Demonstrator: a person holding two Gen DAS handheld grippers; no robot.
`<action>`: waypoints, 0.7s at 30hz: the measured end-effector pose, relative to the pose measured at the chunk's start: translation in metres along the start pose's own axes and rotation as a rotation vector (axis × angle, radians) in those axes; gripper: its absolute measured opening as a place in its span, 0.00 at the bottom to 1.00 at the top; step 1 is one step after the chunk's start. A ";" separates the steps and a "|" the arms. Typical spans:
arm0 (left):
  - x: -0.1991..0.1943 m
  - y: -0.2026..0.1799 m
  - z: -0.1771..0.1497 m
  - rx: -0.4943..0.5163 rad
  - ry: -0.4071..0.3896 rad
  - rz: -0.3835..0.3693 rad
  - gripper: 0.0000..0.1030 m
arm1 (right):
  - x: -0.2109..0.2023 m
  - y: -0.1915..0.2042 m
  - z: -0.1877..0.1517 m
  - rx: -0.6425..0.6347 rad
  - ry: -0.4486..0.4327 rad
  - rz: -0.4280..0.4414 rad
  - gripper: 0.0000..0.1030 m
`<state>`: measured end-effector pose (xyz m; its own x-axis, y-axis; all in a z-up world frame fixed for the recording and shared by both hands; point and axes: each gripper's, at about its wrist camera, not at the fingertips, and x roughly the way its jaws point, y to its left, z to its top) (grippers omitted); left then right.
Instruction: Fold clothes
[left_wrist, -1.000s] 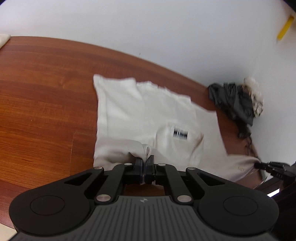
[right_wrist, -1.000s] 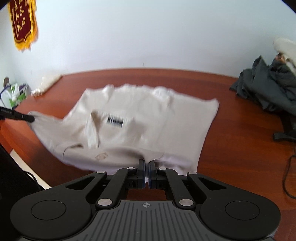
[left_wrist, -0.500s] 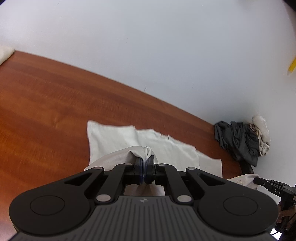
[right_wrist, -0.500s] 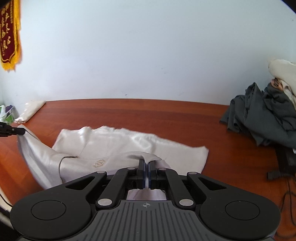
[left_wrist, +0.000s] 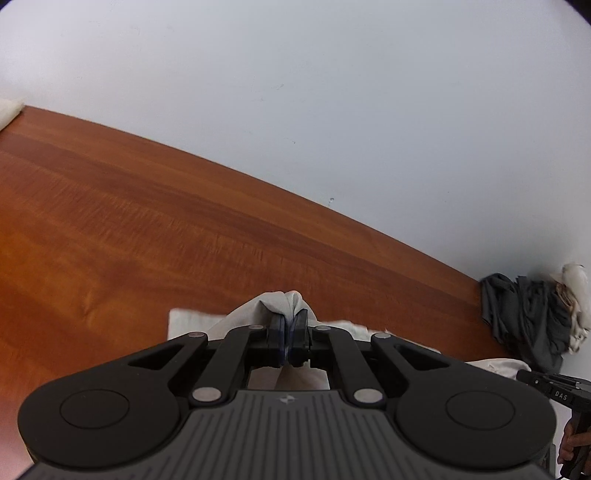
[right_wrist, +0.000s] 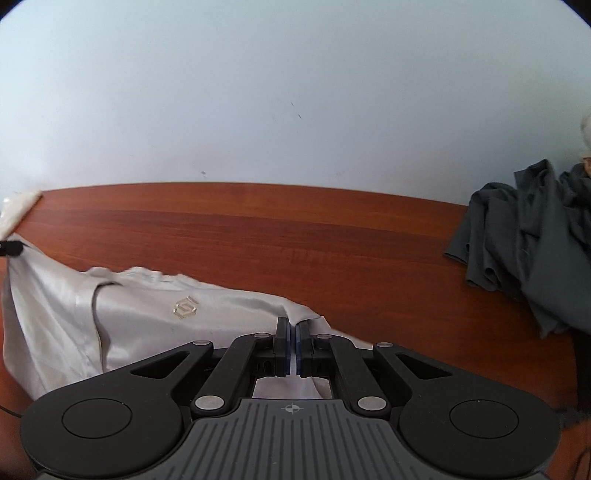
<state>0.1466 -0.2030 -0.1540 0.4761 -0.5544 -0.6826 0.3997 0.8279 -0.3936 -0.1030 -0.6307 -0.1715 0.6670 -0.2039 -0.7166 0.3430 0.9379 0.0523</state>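
The left tongs (left_wrist: 288, 334) are clamped on a bunched fold of the pale shirt (left_wrist: 284, 302), the cloth puffing up above the closed tips and trailing down behind them. A flat part of the same shirt lies on the reddish-brown worktop (left_wrist: 147, 229) just beyond the tongs, most of it hidden by the tool's black body. The right tongs (right_wrist: 291, 341) are likewise pinched on an edge of the shirt (right_wrist: 155, 314), with a thin strip of cloth showing between the tips. From there the shirt stretches away to the left across the worktop (right_wrist: 295, 236), its small hexagonal emblem (right_wrist: 184, 306) facing up, and its far corner is lifted and held by the other tongs at the left edge of the right wrist view. A heap of dark grey clothes (right_wrist: 528, 236) sits at the right end of the worktop, well apart from the shirt, against the white wall (right_wrist: 295, 92). In the left wrist view the same heap (left_wrist: 524, 317) has a bit of whitish cloth (left_wrist: 576, 284) lying on it.
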 end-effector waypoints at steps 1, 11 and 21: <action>0.009 -0.002 0.004 0.006 0.005 0.007 0.05 | 0.009 -0.003 0.003 0.007 0.012 0.002 0.05; 0.094 0.008 0.018 -0.006 0.110 0.083 0.06 | 0.078 -0.019 0.013 0.011 0.117 -0.006 0.06; 0.128 0.013 0.017 0.054 0.145 0.115 0.40 | 0.106 -0.019 0.011 -0.010 0.187 -0.048 0.32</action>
<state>0.2258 -0.2641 -0.2363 0.4048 -0.4348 -0.8044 0.3927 0.8771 -0.2765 -0.0316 -0.6729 -0.2407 0.5153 -0.1935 -0.8349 0.3643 0.9312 0.0091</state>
